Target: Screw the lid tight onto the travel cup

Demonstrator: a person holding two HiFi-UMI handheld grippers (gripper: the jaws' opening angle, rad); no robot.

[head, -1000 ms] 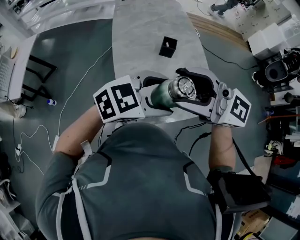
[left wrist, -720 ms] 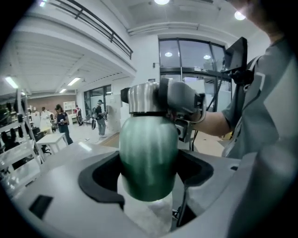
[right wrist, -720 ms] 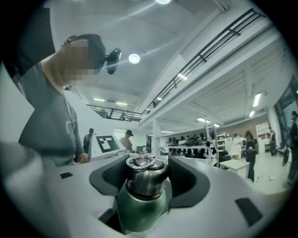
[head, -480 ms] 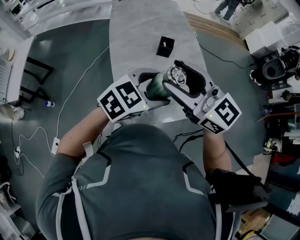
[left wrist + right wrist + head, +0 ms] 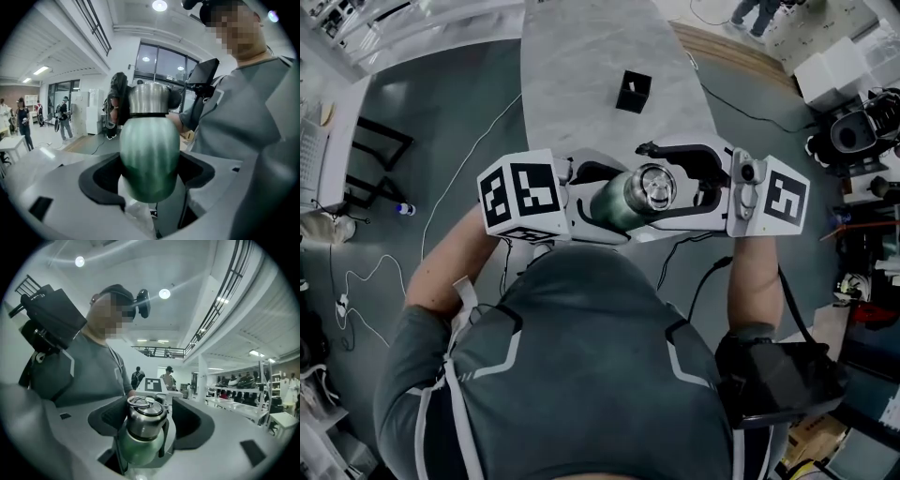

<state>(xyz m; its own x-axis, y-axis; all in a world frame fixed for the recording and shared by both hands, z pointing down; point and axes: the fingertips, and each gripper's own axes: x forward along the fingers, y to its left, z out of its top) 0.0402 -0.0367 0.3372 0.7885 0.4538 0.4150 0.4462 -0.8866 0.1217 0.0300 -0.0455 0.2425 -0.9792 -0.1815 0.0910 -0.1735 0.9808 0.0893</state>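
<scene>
Black pads (image 5: 99, 177) of the left gripper (image 5: 594, 199) press both sides of the green cup (image 5: 619, 202) near its base, so that gripper holds the cup tilted above the table (image 5: 581, 66). This grip shows plainly only in the left gripper view. The steel lid (image 5: 656, 186) sits on the cup's right end. The right gripper (image 5: 680, 186) reaches in from the cup's right, its jaws opening with the lid between them. The right gripper view shows a clear gap on one side of the lid. The head view alone shows a small black box (image 5: 634, 92) on the table beyond the cup.
</scene>
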